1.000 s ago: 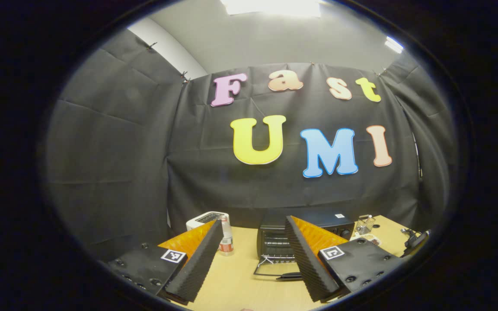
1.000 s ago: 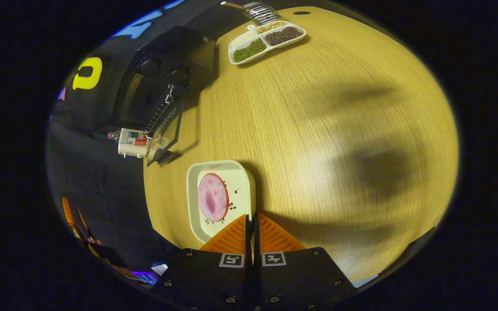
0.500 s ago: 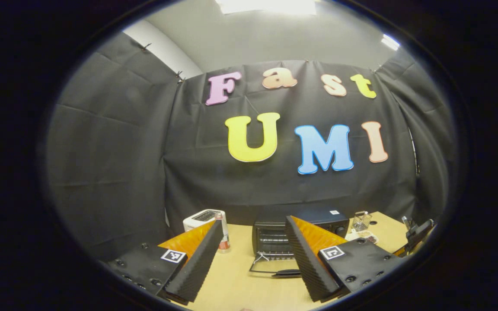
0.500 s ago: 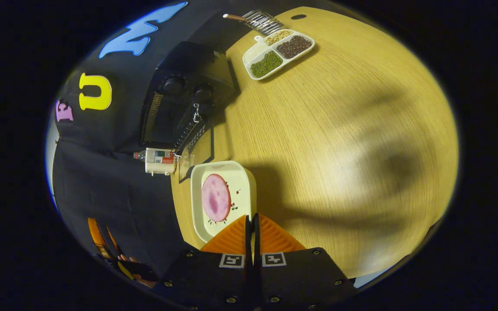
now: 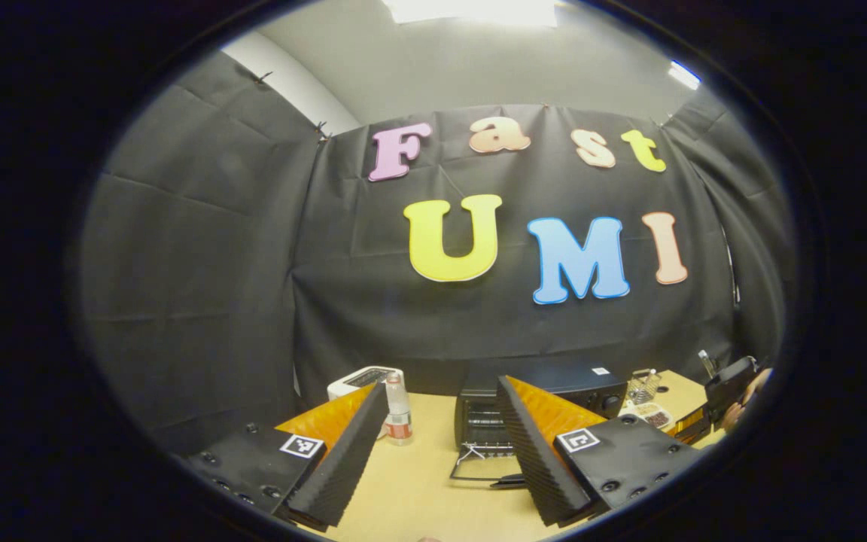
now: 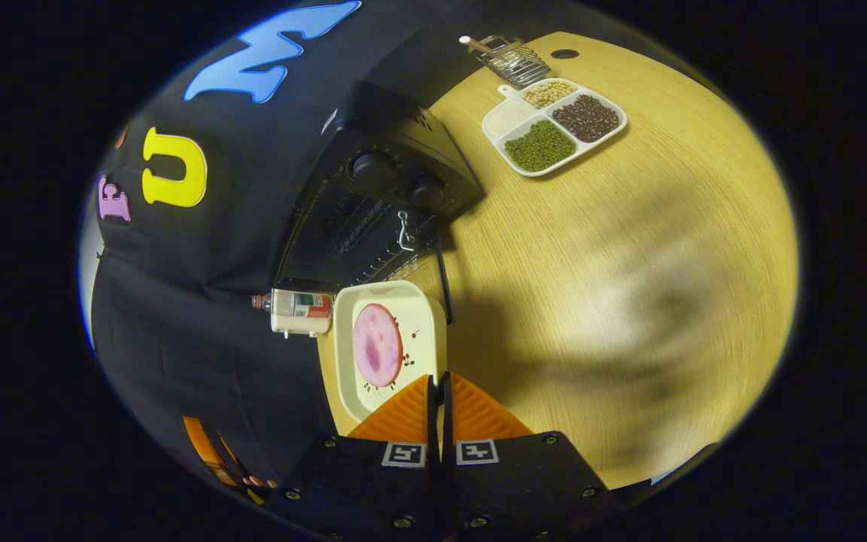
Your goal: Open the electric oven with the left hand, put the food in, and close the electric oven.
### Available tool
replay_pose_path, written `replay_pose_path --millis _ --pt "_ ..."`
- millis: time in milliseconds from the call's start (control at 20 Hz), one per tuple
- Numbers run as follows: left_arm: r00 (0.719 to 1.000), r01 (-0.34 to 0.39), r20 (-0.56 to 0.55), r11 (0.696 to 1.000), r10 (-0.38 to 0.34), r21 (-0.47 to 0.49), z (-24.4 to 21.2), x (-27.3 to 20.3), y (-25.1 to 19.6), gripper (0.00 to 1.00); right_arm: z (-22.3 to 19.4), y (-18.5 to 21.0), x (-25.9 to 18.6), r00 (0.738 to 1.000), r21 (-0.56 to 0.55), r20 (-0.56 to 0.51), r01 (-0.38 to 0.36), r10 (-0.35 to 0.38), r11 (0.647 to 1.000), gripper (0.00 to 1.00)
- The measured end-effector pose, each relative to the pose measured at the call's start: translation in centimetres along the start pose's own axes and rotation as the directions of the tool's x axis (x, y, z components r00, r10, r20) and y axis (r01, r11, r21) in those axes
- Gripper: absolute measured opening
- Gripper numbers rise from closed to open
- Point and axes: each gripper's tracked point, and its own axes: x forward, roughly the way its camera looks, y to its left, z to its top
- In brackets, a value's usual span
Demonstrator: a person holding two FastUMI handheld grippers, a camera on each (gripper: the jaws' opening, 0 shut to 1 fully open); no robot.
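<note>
**Plate pinched and airborne, oven door down**

My right claw [image 6: 438,391] has its two ribbed fingers pressed together on the near rim of the plate [image 6: 418,301]; a square, cream, glossy dish with rounded corners, one round pink slice of ham [image 6: 377,345] lying flat on it. Just beyond the plate's far edge sits the electric oven [image 6: 373,218], a black metal box with two round knobs, its door [image 5: 479,470] dropped open toward me. A small metal hook [image 6: 404,229] hangs at the oven's front. Left of the plate, one clear bottle [image 6: 294,304] with a red label stands beside a white toaster [image 5: 362,379].

Far right on the wooden table [image 6: 629,301], pale grained wood, rests one white divided tray [image 6: 505,120] with four compartments: green beans, dark beans, pale beans, and one I can't tell. A wire rack [image 6: 512,60] lies just behind it.

My left claw [image 5: 433,436] is spread wide, gripping nothing, held well back from the oven.
</note>
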Motion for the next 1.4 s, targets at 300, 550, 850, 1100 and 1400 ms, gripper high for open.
replay_pose_path --millis 300,550,850,1100,1400 --pt "1.000 -0.024 -0.005 1.000 0.024 -0.010 -0.8 2.9 3.5 0.97 2.0 4.0 3.8 0.993 0.117 0.121 -0.027 0.013 0.993 0.01" --pt "1.000 -0.015 -0.024 1.000 0.015 0.003 -1.7 5.3 5.5 0.97 3.0 7.6 7.1 0.976 0.227 0.217 -0.086 0.036 0.970 0.01" --pt "0.999 0.011 -0.034 1.000 -0.010 0.024 -2.1 7.8 6.8 0.97 4.1 8.8 10.0 0.958 0.334 0.287 -0.081 -0.019 0.939 0.01" --pt "0.999 0.013 -0.051 0.999 -0.011 0.045 -2.1 8.9 8.3 0.97 5.9 9.7 12.5 0.937 0.447 0.347 -0.127 -0.041 0.885 0.01" --pt "0.996 -0.016 -0.084 0.998 0.021 0.061 -2.7 9.0 10.6 1.00 9.1 10.7 14.3 0.878 0.503 0.471 -0.191 -0.082 0.843 0.01"
